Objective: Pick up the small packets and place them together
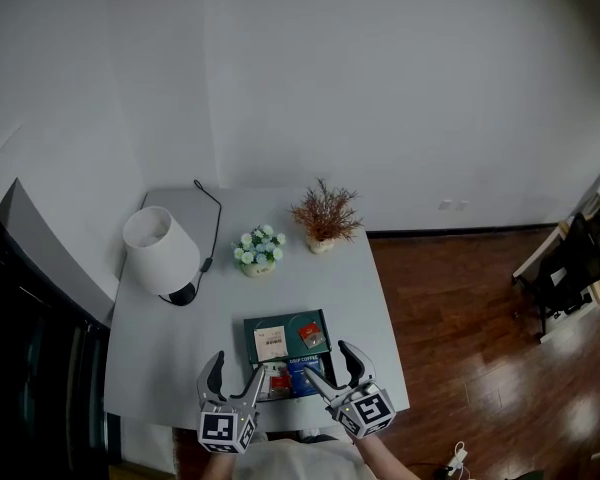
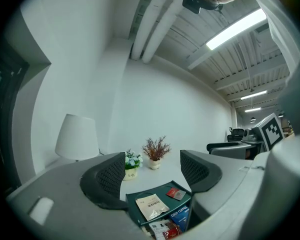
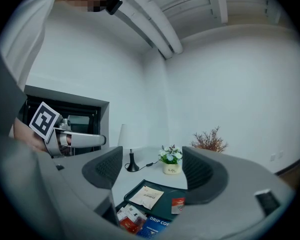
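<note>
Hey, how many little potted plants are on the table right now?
2. The white-flowered plant stands beside the lamp. The reddish dried plant stands to its right in the head view, farther back. None seems hidden.

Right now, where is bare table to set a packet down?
Bare table lies left of the green tray, in front of the lamp; a narrower strip along its right. Crowded: the tray's near end, with packets, left gripper and right gripper.

Right hand-held gripper [image 3: 151, 174], jaws apart and empty, faces the green tray [image 3: 163, 203]: white packet [image 3: 146, 197] and red packet [image 3: 178, 205] inside, flowerpot [image 3: 171, 168] beyond it.
</note>
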Action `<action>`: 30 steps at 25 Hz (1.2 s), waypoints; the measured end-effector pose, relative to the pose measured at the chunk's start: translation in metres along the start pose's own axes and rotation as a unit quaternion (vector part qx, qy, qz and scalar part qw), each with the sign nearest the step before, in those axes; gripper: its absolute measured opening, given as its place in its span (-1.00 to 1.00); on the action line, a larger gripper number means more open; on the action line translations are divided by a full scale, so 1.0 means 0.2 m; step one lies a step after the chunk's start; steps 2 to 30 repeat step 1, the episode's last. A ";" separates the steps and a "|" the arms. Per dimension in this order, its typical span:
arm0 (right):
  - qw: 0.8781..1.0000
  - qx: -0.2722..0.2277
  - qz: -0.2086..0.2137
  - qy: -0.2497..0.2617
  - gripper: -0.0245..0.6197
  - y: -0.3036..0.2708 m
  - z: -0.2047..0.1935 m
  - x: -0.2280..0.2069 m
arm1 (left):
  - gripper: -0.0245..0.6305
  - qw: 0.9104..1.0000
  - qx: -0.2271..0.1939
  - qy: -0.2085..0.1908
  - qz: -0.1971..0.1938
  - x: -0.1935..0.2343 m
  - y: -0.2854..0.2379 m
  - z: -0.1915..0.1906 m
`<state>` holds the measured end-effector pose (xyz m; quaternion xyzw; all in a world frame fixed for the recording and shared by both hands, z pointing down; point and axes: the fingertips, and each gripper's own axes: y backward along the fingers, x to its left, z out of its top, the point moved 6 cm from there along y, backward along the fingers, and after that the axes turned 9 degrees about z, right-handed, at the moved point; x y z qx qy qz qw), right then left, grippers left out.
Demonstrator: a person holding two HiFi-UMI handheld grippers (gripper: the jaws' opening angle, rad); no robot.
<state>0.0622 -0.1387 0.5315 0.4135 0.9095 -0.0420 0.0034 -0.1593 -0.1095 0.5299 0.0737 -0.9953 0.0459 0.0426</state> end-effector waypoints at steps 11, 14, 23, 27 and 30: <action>1.000 0.000 0.000 0.000 0.21 0.01 0.00 0.00 | 0.09 1.000 0.001 0.000 0.000 0.00 0.00 0.00; 1.000 0.000 0.000 0.000 0.21 0.01 0.00 0.00 | 0.09 1.000 0.001 0.000 0.000 0.00 0.00 0.00; 1.000 0.000 0.000 0.000 0.21 0.01 0.00 0.00 | 0.09 1.000 0.001 0.000 0.000 0.00 0.00 0.00; 1.000 0.000 0.000 0.000 0.21 0.01 0.00 0.00 | 0.09 1.000 0.001 0.000 0.000 0.00 0.00 0.00; 1.000 0.000 0.000 0.000 0.21 0.01 0.00 0.00 | 0.09 1.000 0.001 0.000 0.000 0.00 0.00 0.00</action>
